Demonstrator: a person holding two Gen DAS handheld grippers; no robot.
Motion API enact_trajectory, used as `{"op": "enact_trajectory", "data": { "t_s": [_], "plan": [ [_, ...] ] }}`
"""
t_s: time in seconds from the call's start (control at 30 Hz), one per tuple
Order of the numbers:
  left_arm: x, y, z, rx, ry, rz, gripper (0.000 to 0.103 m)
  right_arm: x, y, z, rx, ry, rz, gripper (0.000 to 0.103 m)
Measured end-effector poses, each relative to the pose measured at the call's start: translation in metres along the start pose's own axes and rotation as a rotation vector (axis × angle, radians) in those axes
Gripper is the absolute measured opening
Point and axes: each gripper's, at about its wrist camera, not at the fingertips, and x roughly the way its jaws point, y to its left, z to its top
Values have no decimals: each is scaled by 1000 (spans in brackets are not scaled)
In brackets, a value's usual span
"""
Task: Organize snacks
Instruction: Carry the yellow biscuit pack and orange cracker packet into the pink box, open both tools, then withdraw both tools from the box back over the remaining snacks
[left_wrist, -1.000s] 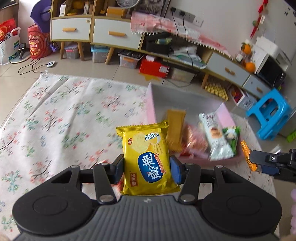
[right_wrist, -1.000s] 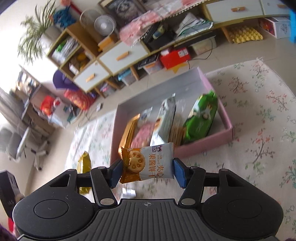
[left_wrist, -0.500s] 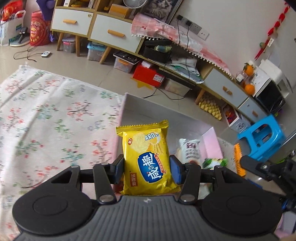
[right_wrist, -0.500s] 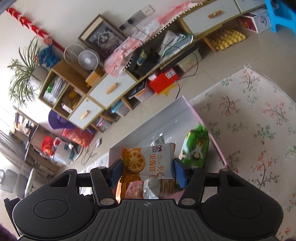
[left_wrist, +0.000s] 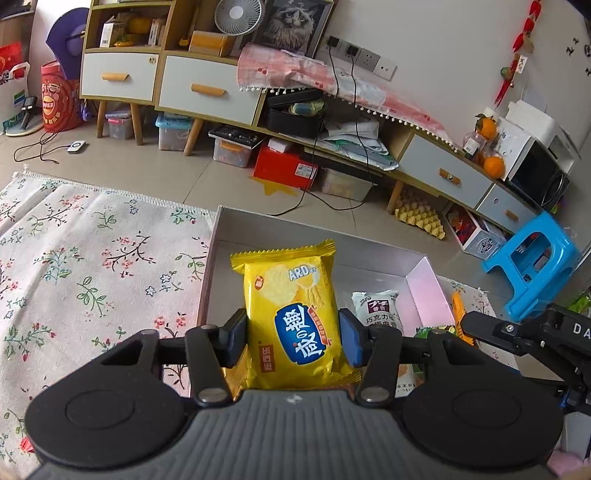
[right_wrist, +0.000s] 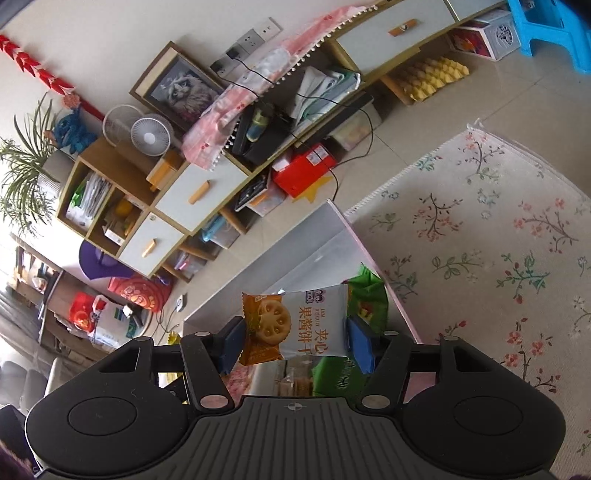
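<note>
The left claw (left_wrist: 293, 341) pinched a yellow biscuit packet (left_wrist: 293, 314) by its two long edges, the blue pads pressed against the wrapper, and held it upright above the near left part of an open pink box (left_wrist: 424, 284) with a grey inside. The box sat on a floral cloth (left_wrist: 92, 266) spread over the worktop. Inside it, to the right of the yellow packet, lay a white packet with a brown label (left_wrist: 378, 308), partly hidden behind the claw's arm. At the right edge of the left wrist view part of the other gripper's black frame showed, with an orange strip beside it. The right claw (right_wrist: 295, 341) pinched a white-and-orange jam biscuit packet (right_wrist: 295, 325) crosswise by its short ends; its jaws had just been opening a little, yet the pads looked to be touching the wrapper and the packet hung between them over the box (right_wrist: 369, 254). Beneath and behind that packet lay a green packet (right_wrist: 367, 295) against the box's right wall, and further snack wrappers showed under the claw, too covered to make out. Beyond the box stood a low cabinet (left_wrist: 207, 88) with drawers, and a blue stool (left_wrist: 535, 266) off to the right.
</note>
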Motion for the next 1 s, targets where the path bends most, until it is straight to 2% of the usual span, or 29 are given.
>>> {"op": "enact_trajectory", "data": {
  "t_s": [0.07, 0.13, 0.33, 0.63, 0.87, 1.0],
  "plan": [
    [-3, -2, -1, 21, -17, 11, 61, 0, 1, 0, -10, -7, -8, 66],
    [-5, -6, 0, 46, -24, 18, 70, -1, 2, 0, -15, -19, -23, 79],
    [-9, -8, -1, 82, -4, 22, 81, -5, 1, 0, -14, -15, -25, 85],
    [-30, -7, -6, 149, 32, 21, 86, -23, 10, -3, -68, 1, -28, 88],
    [-58, 3, -17, 172, 47, 33, 92, -50, 22, -7, -140, -20, -22, 89],
    [-75, 11, -23, 191, 40, 45, 95, -68, 26, -12, -170, -27, -15, 94]
  ]
}}
